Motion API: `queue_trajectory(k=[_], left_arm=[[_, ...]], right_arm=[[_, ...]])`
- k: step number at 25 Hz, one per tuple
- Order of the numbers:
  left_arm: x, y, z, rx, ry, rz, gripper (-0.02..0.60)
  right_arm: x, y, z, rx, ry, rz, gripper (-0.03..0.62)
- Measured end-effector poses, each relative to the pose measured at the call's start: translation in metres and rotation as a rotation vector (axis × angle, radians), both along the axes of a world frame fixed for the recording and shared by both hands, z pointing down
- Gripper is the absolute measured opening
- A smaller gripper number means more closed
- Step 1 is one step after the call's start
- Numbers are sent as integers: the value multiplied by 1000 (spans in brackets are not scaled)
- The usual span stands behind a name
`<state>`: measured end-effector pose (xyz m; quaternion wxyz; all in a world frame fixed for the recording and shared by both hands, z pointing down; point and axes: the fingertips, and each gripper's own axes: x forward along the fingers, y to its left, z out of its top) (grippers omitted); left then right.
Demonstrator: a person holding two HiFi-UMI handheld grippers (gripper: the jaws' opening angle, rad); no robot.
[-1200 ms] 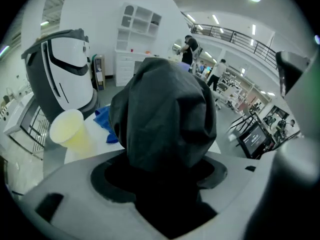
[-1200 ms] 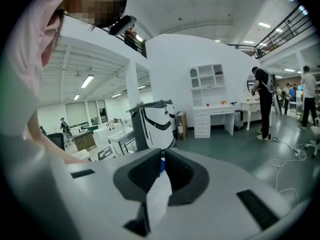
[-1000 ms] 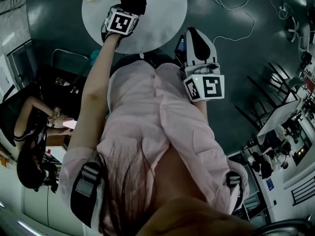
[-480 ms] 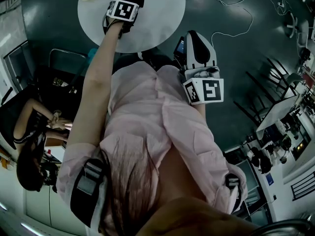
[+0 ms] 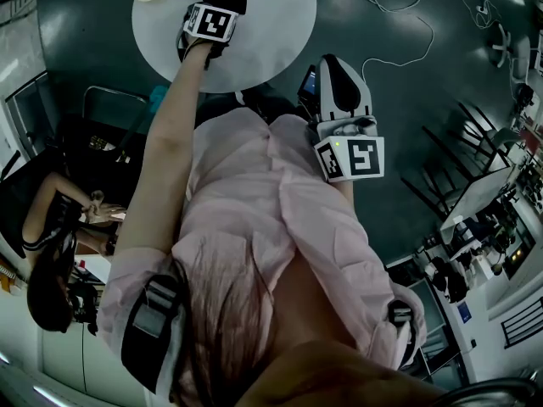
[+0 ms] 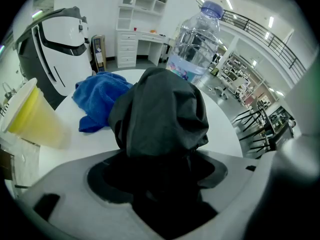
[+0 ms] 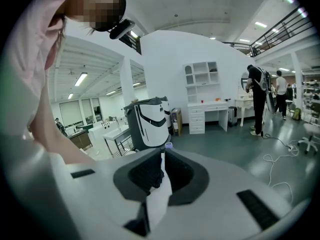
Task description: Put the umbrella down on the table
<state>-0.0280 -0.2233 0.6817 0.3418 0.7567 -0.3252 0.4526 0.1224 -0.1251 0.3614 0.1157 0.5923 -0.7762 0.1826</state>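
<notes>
- Fingers (image 6: pixel 70 184) of the left gripper (image 6: pixel 160 171), left gripper view: clamped on the umbrella (image 6: pixel 160 111), a folded dark grey fabric bundle sticking out ahead of the jaws. It is over the white round table (image 6: pixel 227 134); contact with the tabletop cannot be told. Blue cloth (image 6: pixel 97 96), yellow cup (image 6: pixel 30 116) and clear water bottle (image 6: pixel 197 44) are near it.
- Right gripper view: right gripper (image 7: pixel 162 176) has its jaws together with nothing between them and points out across the room.
- Head view: the left arm reaches out over the table and the right gripper is held by the torso, well apart from the table.
- Handling, judged: the umbrella looks light, with a soft, slippery canopy over a stiff core. A grip on loose fabric may slide, so hold around the middle of the bundle. Not fragile. Set it on the bare tabletop beside the cloth.
</notes>
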Motion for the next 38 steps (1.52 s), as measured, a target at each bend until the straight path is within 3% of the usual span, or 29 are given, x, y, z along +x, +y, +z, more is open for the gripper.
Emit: queue_trajectory(k=[7, 11, 23, 24, 27, 31, 38], left_arm=[[8, 2, 4, -22, 65, -1, 332], [-3, 7, -7, -39, 39, -14, 350], [-1, -4, -82, 153, 200, -111, 348], [-2, -5, -90, 173, 213, -122, 339], [-9, -11, -120, 274, 228, -174, 193], [-19, -20, -170, 413, 257, -257, 46], [-34, -11, -274, 615, 378, -314, 18]], right_arm=[[-1, 1, -1, 5, -5, -12, 41], [-2, 0, -2, 8, -9, -23, 41], [-14, -5, -3, 27, -14, -85, 41], [-15, -6, -3, 28, -14, -89, 41], [-16, -7, -4, 37, -16, -99, 41], [-15, -7, -8, 47, -19, -111, 41], [-21, -11, -14, 73, -22, -137, 41]])
